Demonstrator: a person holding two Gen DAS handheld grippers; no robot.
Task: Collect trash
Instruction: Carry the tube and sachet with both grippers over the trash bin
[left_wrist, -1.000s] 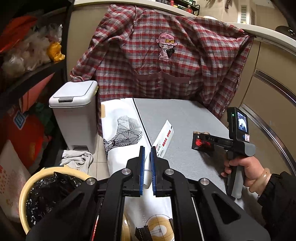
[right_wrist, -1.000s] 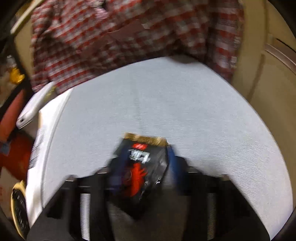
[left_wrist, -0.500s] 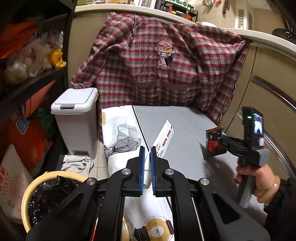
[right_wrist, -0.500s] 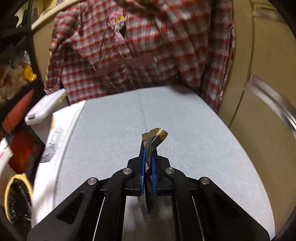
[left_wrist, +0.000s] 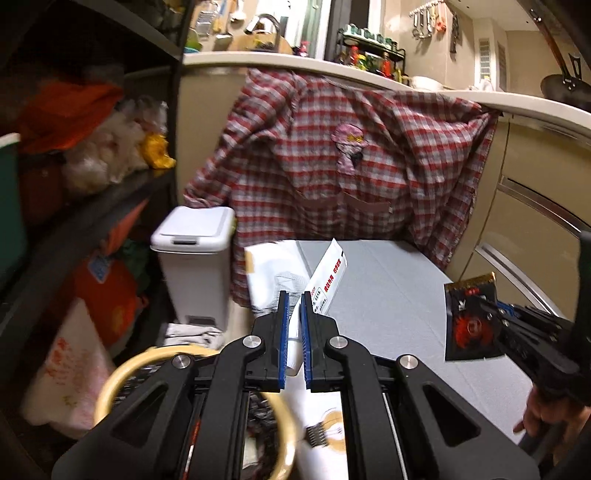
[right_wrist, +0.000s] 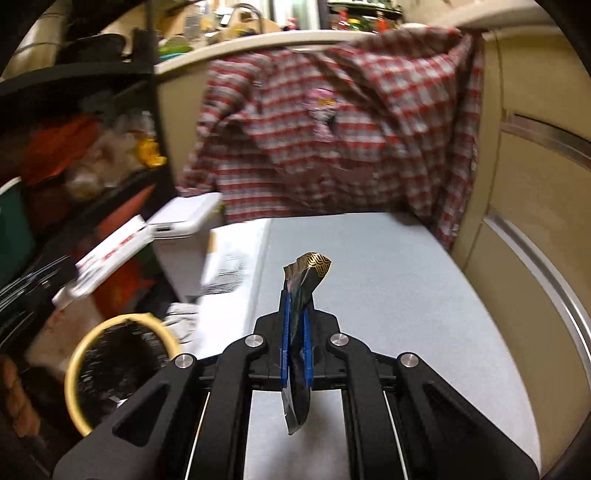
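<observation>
My left gripper (left_wrist: 292, 308) is shut on a white packet with red print (left_wrist: 327, 281), lifted off the grey table (left_wrist: 384, 295); the packet also shows at the left of the right wrist view (right_wrist: 107, 256). My right gripper (right_wrist: 295, 308) is shut on a black snack wrapper with a gold edge (right_wrist: 303, 275), held upright above the table (right_wrist: 369, 266); the wrapper also shows in the left wrist view (left_wrist: 469, 321). A yellow-rimmed bin with a black liner (right_wrist: 118, 365) stands on the floor at lower left, and in the left wrist view (left_wrist: 122, 373) lies under my left gripper.
A white lidded pedal bin (left_wrist: 194, 258) stands left of the table. A plaid shirt (left_wrist: 351, 166) hangs from the counter behind. White printed bags (left_wrist: 273, 273) drape the table's left edge. Cluttered dark shelves (left_wrist: 74, 166) fill the left. Cabinet doors (right_wrist: 535, 221) are on the right.
My left gripper has lifted the white packet off the table. My right gripper rose and swung left with the wrapper. Both views now show the yellow bin closer.
</observation>
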